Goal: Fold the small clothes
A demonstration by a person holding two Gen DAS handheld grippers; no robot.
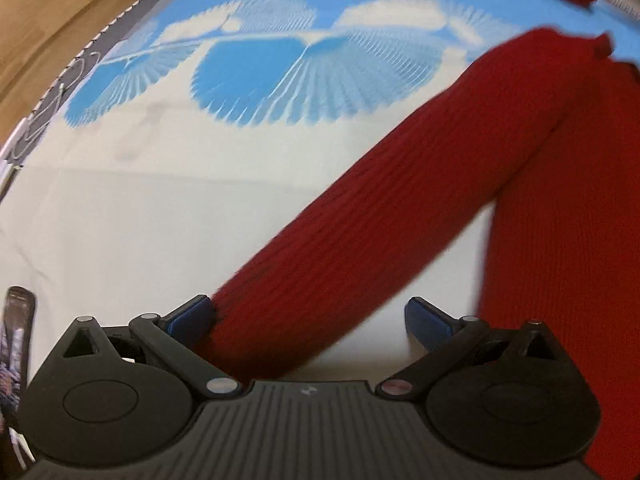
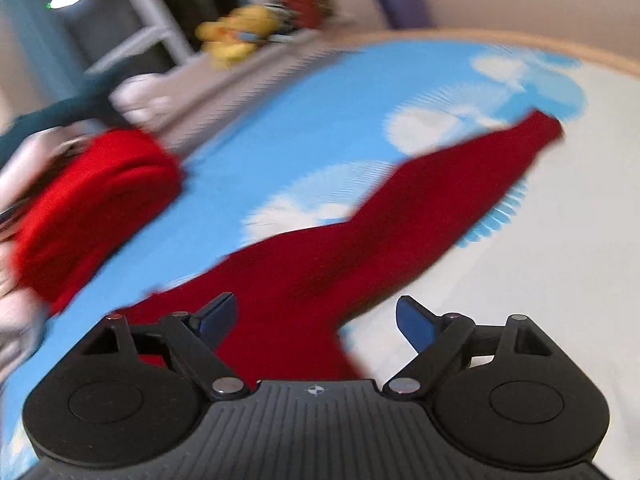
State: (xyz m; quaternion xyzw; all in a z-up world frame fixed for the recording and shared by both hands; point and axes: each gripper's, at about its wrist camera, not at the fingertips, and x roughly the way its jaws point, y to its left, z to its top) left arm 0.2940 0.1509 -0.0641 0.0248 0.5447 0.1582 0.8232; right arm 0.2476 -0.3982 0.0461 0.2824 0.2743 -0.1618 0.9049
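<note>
The left gripper (image 1: 308,316) has a matte black body with a ribbed grey-black centre plate, two round black discs at its sides, and angled black link arms joined by silver pins. Its fingertips (image 1: 426,320) carry blue textured pads. The right gripper (image 2: 314,320) looks the same, with a small white cross-in-circle mark on the ribbed plate.

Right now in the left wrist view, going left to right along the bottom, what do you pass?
Dark patterned object → left blue pad → red knit sleeve → right blue pad → red sweater body.
</note>
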